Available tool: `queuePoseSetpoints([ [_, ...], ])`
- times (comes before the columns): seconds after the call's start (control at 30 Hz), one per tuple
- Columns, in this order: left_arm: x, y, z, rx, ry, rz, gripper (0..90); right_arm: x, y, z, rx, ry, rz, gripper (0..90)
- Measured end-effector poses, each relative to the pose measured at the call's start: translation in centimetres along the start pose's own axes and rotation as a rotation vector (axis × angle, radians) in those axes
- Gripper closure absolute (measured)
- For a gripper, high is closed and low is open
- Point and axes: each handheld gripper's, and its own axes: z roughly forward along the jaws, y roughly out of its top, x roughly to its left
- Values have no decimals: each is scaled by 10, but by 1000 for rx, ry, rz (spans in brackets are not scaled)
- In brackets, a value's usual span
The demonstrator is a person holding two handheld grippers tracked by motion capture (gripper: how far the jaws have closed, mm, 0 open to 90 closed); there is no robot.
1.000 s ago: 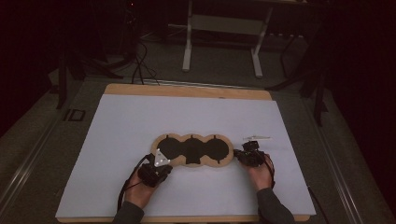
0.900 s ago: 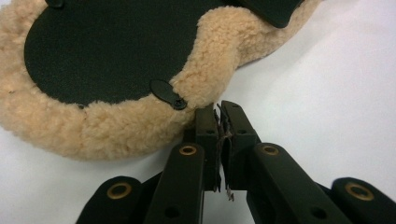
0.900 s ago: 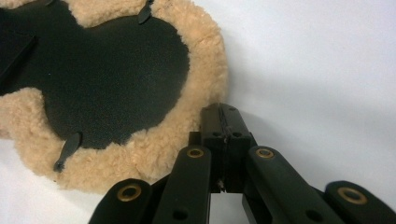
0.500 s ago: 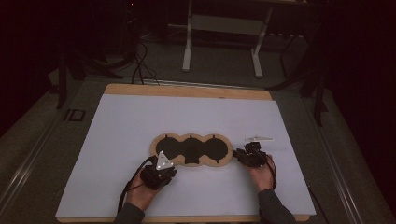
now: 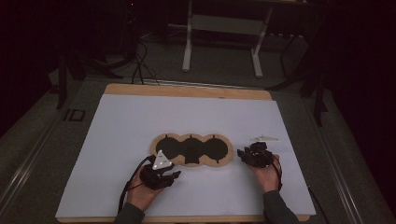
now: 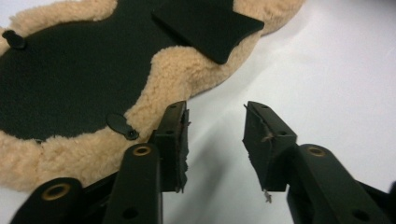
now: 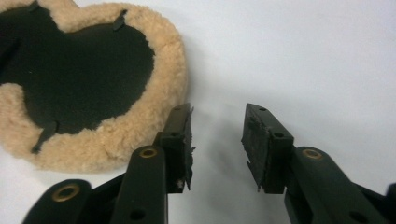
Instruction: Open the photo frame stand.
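We have the fleece pad [image 5: 191, 150] lying flat on the white surface [image 5: 116, 140], just past centre toward six o'clock in the high view, three black rounds side by side inside a tan fleece rim. It looks spread out and settled, so we judge the laying-out done, or very nearly.

Our left gripper [image 5: 161, 176] sits at about seven o'clock of the pad, just beside its rim. In the left gripper view its fingers [image 6: 175, 140] stand half apart and have just been opening, with bare surface and nothing else between them; the fleece edge lies at ten o'clock of them, close to the near finger, though we cannot tell whether it touches. A black flap [image 6: 205, 23] lies on the pad farther up.

Our right gripper [image 5: 254, 156] rests at three o'clock of the pad, a little apart from it. Its fingers [image 7: 266, 140] also stand half apart, have just been opening too, and hold nothing; the fleece rim lies at ten o'clock of them.

A small pale object [image 5: 264, 138] lies at one o'clock of the right gripper; we cannot tell what it is.

What seems left, as we judge it, is to draw both hands back, unless the pad still wants a last tidy.
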Motion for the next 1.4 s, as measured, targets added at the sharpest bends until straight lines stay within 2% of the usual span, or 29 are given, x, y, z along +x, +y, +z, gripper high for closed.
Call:
queuePoseSetpoints([
  [0.1, 0, 0, 1, -7, -7, -4, 566, 1, 1, -2, -8, 6, -8, 580],
  [0.27, -1, 1, 2, -22, -22, -6, 591, 4, 2, -4, -27, 16, -15, 538],
  [0.33, -2, 2, 2, -38, -14, -16, 581, 4, 2, -4, -34, 21, -11, 530],
  [0.4, -3, 3, 3, -45, -22, -28, 566, 5, 2, -5, -39, 32, -17, 529],
  [0.5, -4, 4, 7, -46, -39, -31, 589, 8, 1, -5, -45, 56, -37, 539],
  [0.6, -4, 4, 11, -34, -49, -34, 617, 11, 0, -4, -48, 56, -60, 560],
  [0.67, -5, 5, 14, -23, -41, -33, 648, 12, 0, -2, -44, 50, -68, 574],
  [0.73, -6, 5, 18, 0, -15, -21, 684, 13, -1, -2, -43, 53, -73, 577],
  [0.87, -6, 5, 25, 33, 19, -6, 764, 15, -1, -2, -67, 51, -90, 560],
  [0.97, -7, 7, 26, 19, 31, -13, 836, 15, -2, -2, -76, 52, -91, 547],
  [1.03, -7, 9, 28, 28, 31, -24, 898, 15, -2, -2, -75, 51, -89, 542],
  [1.13, -11, 12, 32, 40, 35, 3, 900, 15, -3, -1, -76, 52, -86, 539],
  [1.4, -13, 18, 37, 30, 47, 2, 900, 16, -4, 0, -75, 51, -97, 524],
])
